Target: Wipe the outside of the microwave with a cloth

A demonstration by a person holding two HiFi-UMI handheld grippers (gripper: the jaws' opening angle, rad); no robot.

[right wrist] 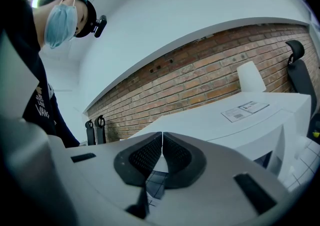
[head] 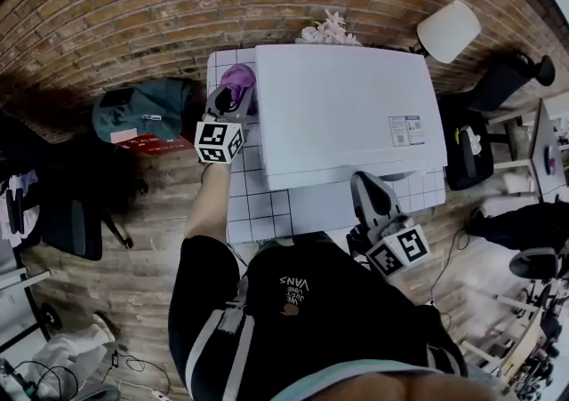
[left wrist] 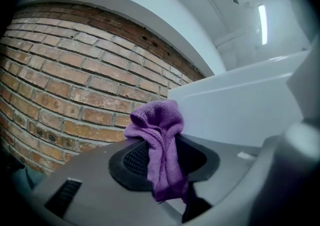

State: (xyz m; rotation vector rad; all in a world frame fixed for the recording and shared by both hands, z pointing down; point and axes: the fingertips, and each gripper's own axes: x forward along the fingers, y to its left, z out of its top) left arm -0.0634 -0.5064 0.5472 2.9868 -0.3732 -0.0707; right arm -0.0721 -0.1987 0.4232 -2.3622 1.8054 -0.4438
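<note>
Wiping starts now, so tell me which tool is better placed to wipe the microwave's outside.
Left. The left tool holds the purple cloth by the microwave, at its left side; the right tool is shut and empty, near the front.

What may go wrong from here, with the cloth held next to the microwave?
The left gripper pinches only a narrow fold of the cloth, so the cloth may slip out during rubbing. The right gripper is shut and empty and does not brace the microwave, so a hard push might shift it.
</note>
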